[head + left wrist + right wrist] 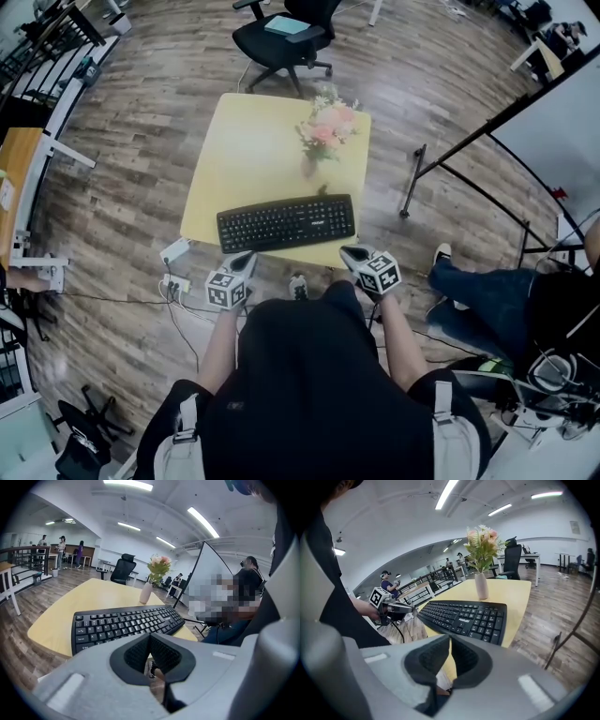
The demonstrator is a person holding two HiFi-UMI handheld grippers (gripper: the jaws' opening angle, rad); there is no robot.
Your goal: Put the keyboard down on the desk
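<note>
A black keyboard (286, 223) lies flat along the near edge of the yellow desk (253, 150). It also shows in the left gripper view as the keyboard (123, 624) and in the right gripper view as the keyboard (466, 617). My left gripper (246, 261) is shut and empty, just short of the keyboard's near left corner. My right gripper (352, 253) is shut and empty too, off the near right corner. In their own views the left gripper (150, 652) and right gripper (450, 656) show pads pressed together with nothing between them.
A vase of pink flowers (323, 136) stands on the desk behind the keyboard. A black office chair (281, 37) sits beyond the desk. A power strip with cables (173, 281) lies on the wooden floor at the left. A seated person's legs (469, 300) are at the right.
</note>
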